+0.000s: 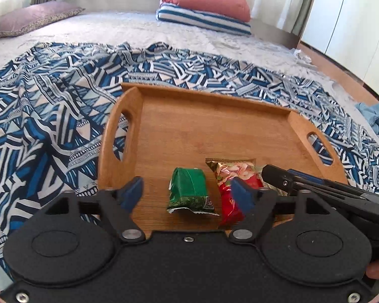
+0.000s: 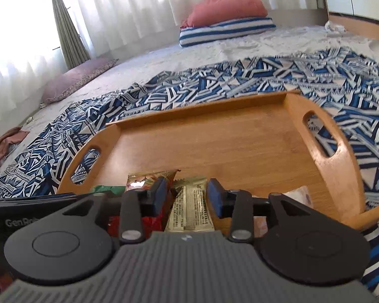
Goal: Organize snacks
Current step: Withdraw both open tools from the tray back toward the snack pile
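A wooden tray with two cut-out handles lies on a blue and white patterned cloth. Near its front edge a green snack pack rests flat between the fingers of my left gripper, which is open with both pads clear of the pack. Just right of it lies a red and gold snack pack. In the right wrist view my right gripper is open around a pale packet with printed text that lies on the tray. The red pack sits beside its left finger.
One of the right gripper's fingers reaches in beside the red pack. A pale pink packet lies at the tray's right. The patterned cloth covers a pale bed with folded blankets and a pillow at the back.
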Available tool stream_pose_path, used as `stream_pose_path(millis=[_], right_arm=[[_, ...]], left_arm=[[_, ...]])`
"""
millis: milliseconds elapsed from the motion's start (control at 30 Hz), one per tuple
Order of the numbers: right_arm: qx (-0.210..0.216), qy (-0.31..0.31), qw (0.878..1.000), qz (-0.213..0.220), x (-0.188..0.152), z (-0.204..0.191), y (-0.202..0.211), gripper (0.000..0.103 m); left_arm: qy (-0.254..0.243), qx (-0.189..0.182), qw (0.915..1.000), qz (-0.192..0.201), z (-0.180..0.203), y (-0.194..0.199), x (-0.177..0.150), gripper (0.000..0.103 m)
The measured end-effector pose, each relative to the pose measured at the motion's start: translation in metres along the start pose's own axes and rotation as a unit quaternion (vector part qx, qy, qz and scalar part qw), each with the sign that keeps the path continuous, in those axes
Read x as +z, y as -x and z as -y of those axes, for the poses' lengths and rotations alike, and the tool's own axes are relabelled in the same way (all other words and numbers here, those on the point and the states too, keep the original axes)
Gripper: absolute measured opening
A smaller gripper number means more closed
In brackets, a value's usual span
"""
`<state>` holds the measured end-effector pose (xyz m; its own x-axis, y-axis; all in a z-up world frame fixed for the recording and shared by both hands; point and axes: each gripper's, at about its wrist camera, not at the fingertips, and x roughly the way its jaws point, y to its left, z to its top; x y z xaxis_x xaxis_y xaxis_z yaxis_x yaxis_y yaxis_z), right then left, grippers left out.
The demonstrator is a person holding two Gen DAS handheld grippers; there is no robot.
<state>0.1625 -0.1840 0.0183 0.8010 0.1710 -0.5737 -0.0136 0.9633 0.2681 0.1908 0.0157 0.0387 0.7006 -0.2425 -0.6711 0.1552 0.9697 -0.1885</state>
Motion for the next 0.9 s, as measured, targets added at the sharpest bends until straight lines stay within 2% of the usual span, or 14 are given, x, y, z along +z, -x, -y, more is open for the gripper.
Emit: stream_pose_path(millis=[67,267,433,633,800,900], right_arm=[[-0.003,0.007,1.0,0.009,0.001,-0.001,0.008,0.062],[-0.001,0.016,0.999,0.03,-0.002,0.0,0.036,0.075],[-0.006,0.046,0.998,0.052,-0.015,-0.001,0.065,0.086],[-0.011,0.064,0.995,0.075,-0.031,0.003,0.096,0.09],[-0.037,0.074,0.993,0.087,-0.047,0.009,0.116,0.094],[-0.056,0.078,0.991,0.09,-0.058,0.015,0.127,0.094]], left_arm=[[0.0,-0.002,1.0,0.01,0.0,0.008,-0.001,0.085],[-0.01,0.005,0.999,0.044,0.005,0.038,-0.01,0.095],[-0.014,0.003,0.9973,0.071,0.009,0.063,-0.027,0.098],[-0.013,0.01,0.9943,0.105,0.011,0.089,-0.055,0.102],[-0.02,0.015,0.9928,0.117,0.015,0.103,-0.078,0.103],[-0.024,0.007,0.9923,0.121,0.018,0.109,-0.092,0.103]])
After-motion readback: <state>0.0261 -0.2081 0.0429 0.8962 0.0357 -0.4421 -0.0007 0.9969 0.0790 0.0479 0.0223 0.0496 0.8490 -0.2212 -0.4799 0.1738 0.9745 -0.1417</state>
